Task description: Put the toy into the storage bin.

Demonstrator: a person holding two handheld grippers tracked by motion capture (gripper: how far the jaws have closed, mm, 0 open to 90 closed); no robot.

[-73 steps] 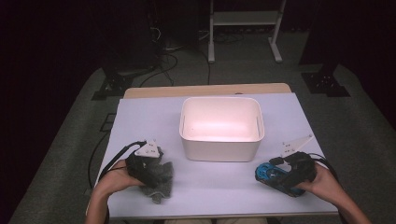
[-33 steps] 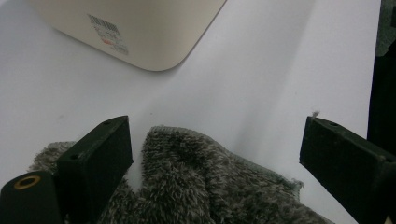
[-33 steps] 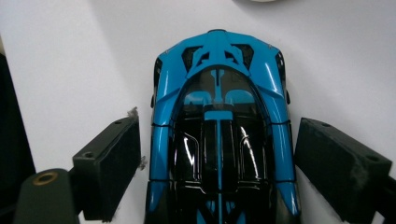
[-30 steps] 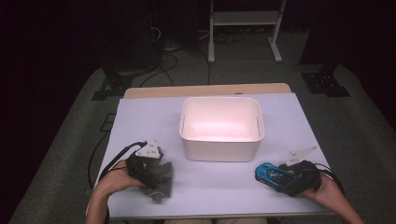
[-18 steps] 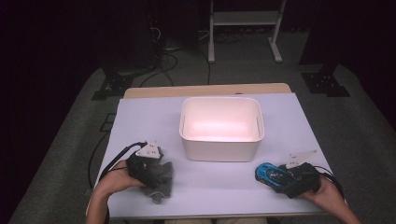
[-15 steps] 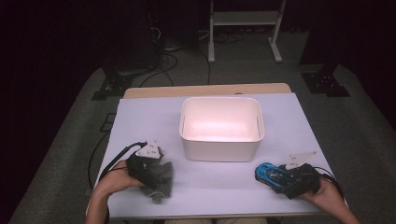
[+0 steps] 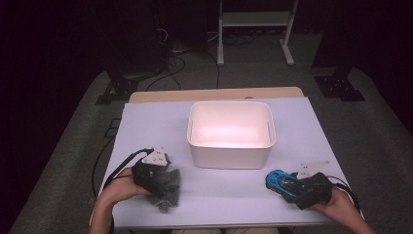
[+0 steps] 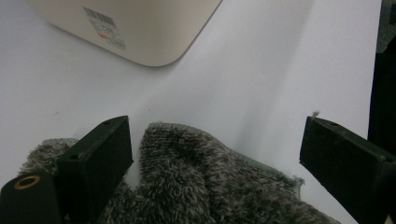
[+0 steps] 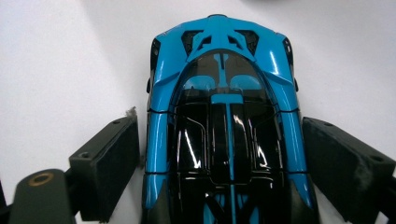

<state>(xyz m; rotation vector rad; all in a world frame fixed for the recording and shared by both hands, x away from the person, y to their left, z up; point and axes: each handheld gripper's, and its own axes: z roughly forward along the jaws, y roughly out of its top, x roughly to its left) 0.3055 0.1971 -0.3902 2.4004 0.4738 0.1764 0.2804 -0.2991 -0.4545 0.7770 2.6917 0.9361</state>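
Note:
A blue and black toy car (image 7: 279, 181) lies on the white table near its front right. My right gripper (image 7: 292, 185) is open, with a jaw close along each side of the car (image 9: 224, 116). A thin gap shows at the left jaw. At the front left lies a grey fuzzy cloth (image 7: 170, 187). My left gripper (image 7: 163, 187) is low over it. Its jaws stand wide open, with the cloth (image 8: 196, 182) bunched between and under them. A hand holds each gripper.
An empty cream-white bin (image 7: 230, 132) sits at the table's middle, behind both grippers; its corner and barcode label (image 8: 105, 28) are in the left gripper view. The table's front edge (image 7: 219, 226) is just behind the hands. A metal stand (image 7: 253, 29) is on the floor beyond.
The right gripper has shifted toward the person and settled around the car, which has stayed in place. The left gripper and cloth have not moved.

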